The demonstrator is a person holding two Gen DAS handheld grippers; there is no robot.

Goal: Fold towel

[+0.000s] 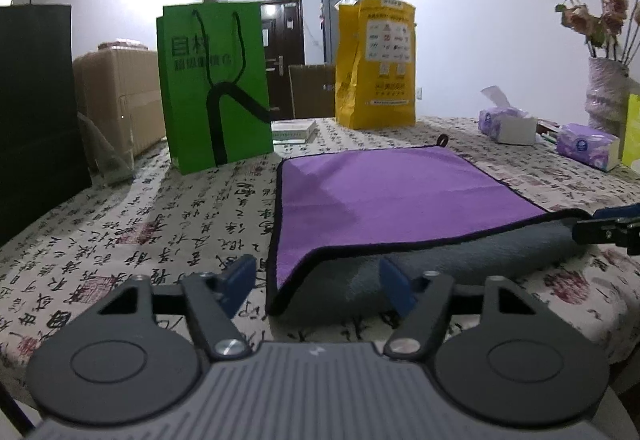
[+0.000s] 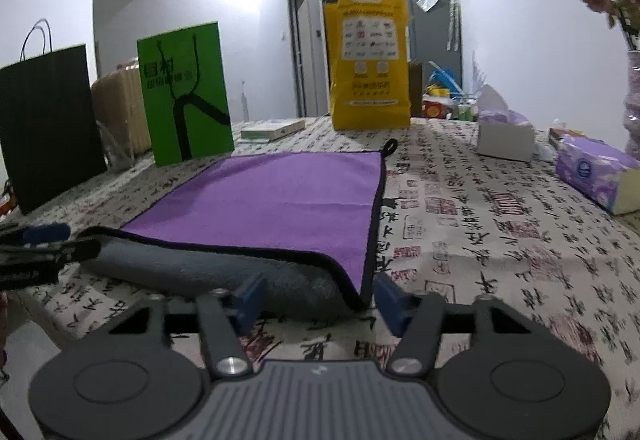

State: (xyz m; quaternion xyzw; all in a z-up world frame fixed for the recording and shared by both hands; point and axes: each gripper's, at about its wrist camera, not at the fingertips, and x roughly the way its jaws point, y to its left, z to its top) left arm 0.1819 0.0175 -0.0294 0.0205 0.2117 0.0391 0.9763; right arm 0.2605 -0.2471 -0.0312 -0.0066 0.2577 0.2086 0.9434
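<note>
A purple towel (image 1: 384, 192) with a grey underside and black trim lies flat on the table; its near edge is curled up and shows grey (image 1: 460, 256). My left gripper (image 1: 316, 286) is open, its blue pads on either side of the towel's near left corner. In the right wrist view the towel (image 2: 280, 196) shows the same grey rolled edge (image 2: 224, 272). My right gripper (image 2: 318, 300) is open around the near right corner. Each gripper shows at the edge of the other's view: the right one (image 1: 612, 226), the left one (image 2: 40, 244).
The table wears a cloth printed with calligraphy (image 1: 180, 224). A black bag (image 1: 36, 112), a green bag (image 1: 214, 84) and a yellow bag (image 1: 376, 64) stand at the back. Tissue packs (image 2: 596, 176), a tissue box (image 2: 506, 136), a vase (image 1: 606, 96) stand right. A book (image 2: 272, 130) lies behind the towel.
</note>
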